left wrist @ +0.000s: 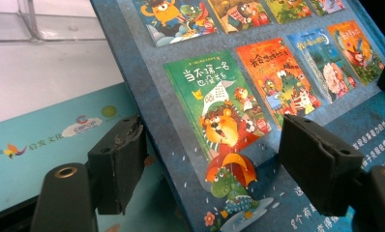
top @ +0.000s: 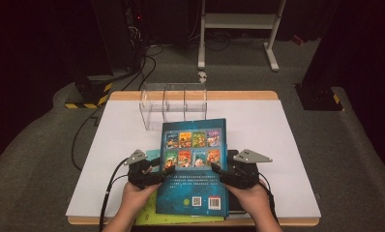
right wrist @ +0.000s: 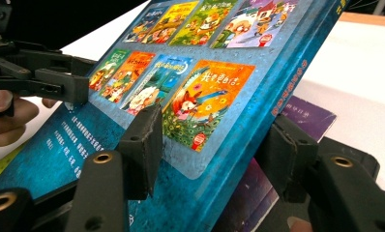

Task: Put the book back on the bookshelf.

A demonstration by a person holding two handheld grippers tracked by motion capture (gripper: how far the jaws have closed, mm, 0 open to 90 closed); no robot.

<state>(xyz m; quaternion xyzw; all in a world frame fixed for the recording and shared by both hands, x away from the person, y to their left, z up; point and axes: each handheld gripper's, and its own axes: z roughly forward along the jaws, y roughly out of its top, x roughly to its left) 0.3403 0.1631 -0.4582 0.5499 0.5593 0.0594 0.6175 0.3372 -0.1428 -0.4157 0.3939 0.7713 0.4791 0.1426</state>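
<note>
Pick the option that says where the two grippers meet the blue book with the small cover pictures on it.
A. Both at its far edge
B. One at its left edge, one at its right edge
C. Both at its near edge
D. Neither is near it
B: in the high view the left gripper reaches the blue book at its left edge and the right gripper at its right edge, each with the edge between its jaws.

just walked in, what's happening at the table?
A person is handling a blue book with tongs in both hands. The right tongs straddle its right edge, one pad on the cover and one beneath, apparently gripping. The left tongs sit astride the left edge, but a gap shows at the lower pad. The book is tilted up above other books on the table. A clear rack stands just beyond.
</note>
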